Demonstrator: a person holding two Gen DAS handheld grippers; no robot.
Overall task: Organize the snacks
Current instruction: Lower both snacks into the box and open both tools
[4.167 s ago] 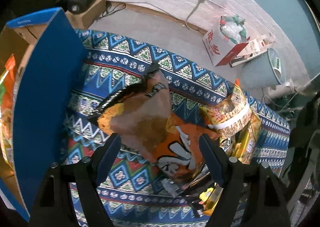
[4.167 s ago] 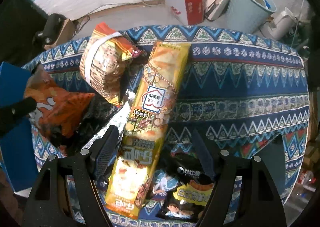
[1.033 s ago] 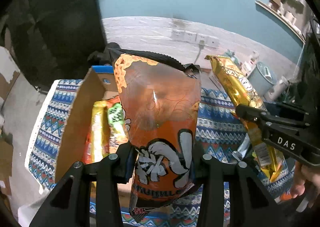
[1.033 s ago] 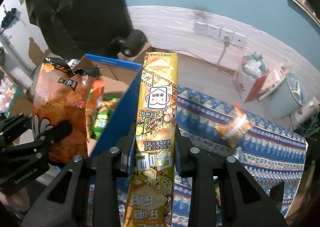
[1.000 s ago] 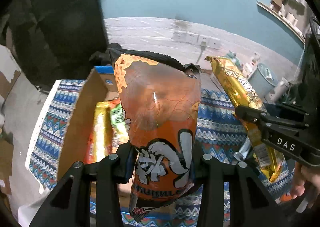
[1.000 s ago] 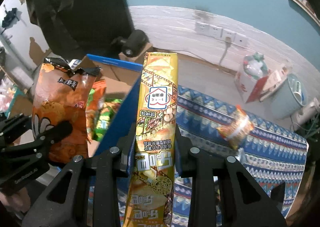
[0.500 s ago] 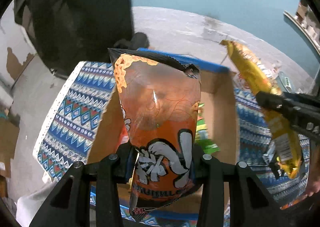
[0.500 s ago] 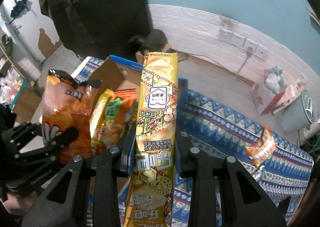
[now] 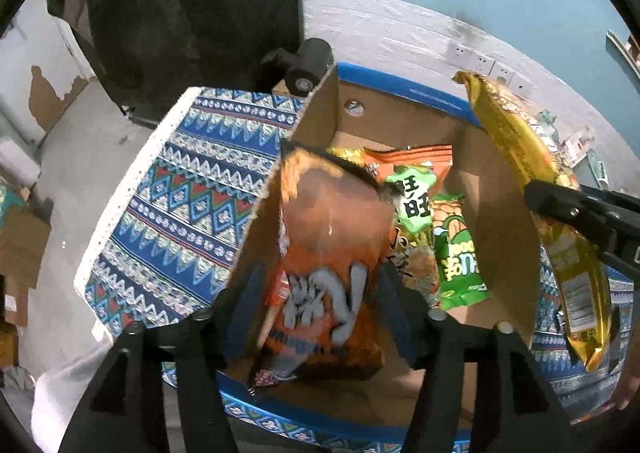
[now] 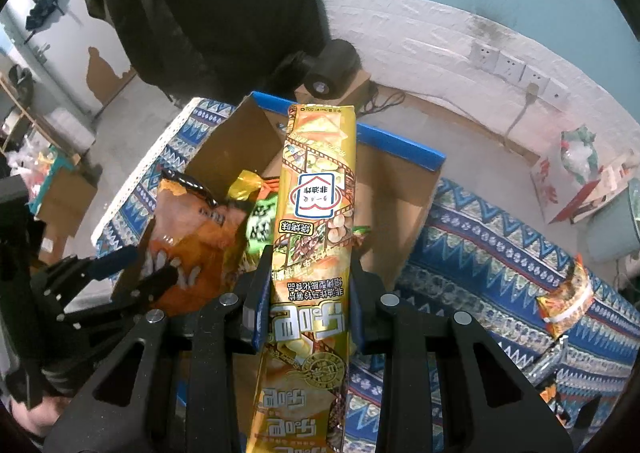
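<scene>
Over the open cardboard box, the left gripper has just been spreading its jaws to drop the crinkly orange chip bag beside the green packet, so next the right gripper, clamped on the long glossy yellow packet, should lower it in.

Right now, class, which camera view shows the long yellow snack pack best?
The right wrist view: the long yellow snack pack runs up the centre, label facing. The left wrist view shows it edge-on at the right, partly crossed by the right tongs.
</scene>
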